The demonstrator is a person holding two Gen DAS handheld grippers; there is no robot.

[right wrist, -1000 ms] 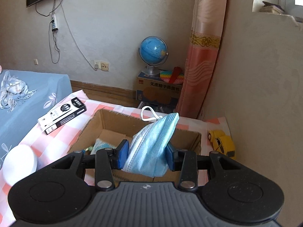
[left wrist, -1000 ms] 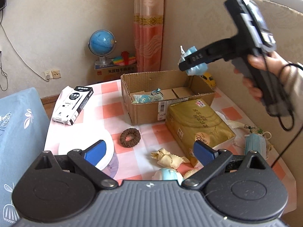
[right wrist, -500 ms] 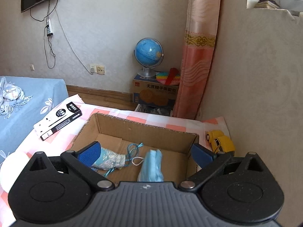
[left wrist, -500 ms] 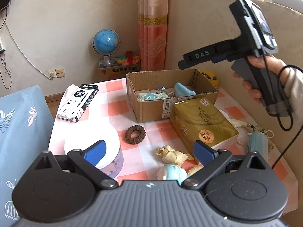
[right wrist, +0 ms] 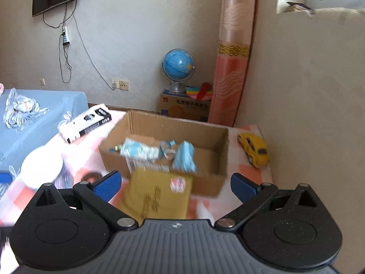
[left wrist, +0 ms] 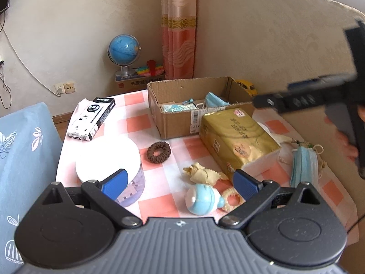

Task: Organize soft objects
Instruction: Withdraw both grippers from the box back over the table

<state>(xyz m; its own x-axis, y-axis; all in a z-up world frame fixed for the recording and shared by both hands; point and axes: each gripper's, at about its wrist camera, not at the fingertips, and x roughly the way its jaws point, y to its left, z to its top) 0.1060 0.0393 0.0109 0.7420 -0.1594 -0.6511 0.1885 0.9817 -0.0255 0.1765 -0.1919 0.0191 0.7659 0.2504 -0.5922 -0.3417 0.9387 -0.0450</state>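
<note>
- Right wrist view is motion-blurred; the items in the cardboard box (right wrist: 212, 134) smear.
- Right gripper (right wrist: 174, 186) stands wide apart, empty, having just been opening.
- Left gripper (left wrist: 180, 182) is spread, empty.
- A crumpled blue face mask (left wrist: 214, 100) lies inside the box.

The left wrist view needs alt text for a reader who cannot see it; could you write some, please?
An open left gripper hovers over a checked table scattered with soft items: a brown scrunchie, a blue face mask. Behind, a cardboard box already holds another mask.
</note>
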